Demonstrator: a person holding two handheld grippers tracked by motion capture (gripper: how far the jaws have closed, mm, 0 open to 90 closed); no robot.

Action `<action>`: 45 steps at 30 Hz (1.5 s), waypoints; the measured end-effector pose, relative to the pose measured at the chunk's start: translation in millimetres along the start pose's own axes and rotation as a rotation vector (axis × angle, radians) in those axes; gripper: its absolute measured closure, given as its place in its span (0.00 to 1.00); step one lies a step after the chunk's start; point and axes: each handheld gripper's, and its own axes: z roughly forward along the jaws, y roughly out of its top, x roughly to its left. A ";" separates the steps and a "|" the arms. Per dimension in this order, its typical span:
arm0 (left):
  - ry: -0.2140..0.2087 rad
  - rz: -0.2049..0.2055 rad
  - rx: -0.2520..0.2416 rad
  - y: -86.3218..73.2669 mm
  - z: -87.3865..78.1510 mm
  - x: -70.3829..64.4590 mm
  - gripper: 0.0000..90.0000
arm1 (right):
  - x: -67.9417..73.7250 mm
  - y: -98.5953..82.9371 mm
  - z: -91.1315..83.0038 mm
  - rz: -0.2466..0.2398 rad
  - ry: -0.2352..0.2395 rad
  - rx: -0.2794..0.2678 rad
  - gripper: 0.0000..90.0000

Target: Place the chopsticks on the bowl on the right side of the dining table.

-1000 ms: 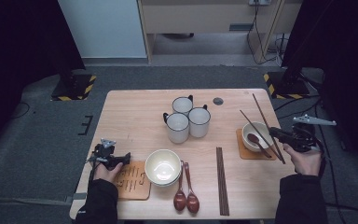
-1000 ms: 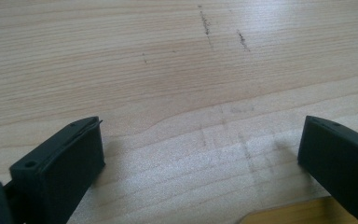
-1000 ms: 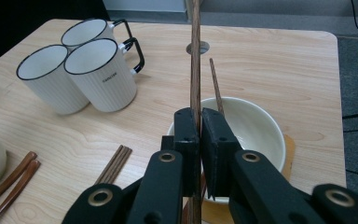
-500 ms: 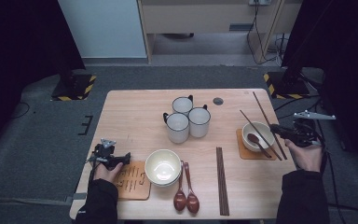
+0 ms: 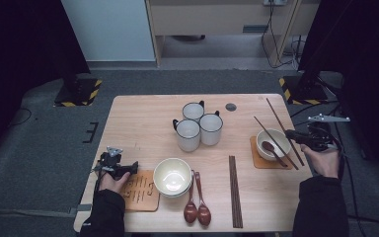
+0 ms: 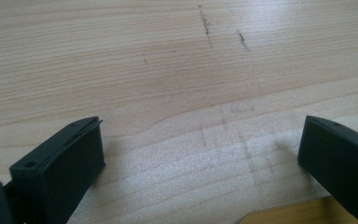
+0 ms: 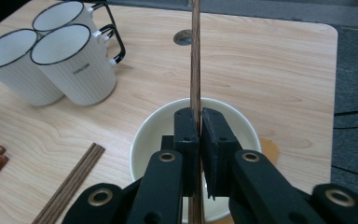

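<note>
While right gripper (image 7: 199, 122) clamps chopstick (image 7: 196, 56) above small bowl (image 7: 242, 122), likely for laying across rim; bowl sits on coaster (image 5: 256, 157) at table's right; left gripper (image 6: 200, 154) rests wide open on bare wood, idle.

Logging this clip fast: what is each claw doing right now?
Left claw: open, holding nothing, low over the table.
Right claw: closed on a chopstick, above the bowl.
</note>
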 end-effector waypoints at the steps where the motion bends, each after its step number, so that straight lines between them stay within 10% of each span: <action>1: 0.000 0.000 0.000 0.0 0.0 0.0 0.00 | -0.7 0.6 0.4 -0.005 -0.006 0.001 0.95; 45: 0.001 -0.001 -0.001 -0.1 0.1 -0.1 0.00 | -13.7 -20.3 50.5 -0.077 -0.037 0.158 0.94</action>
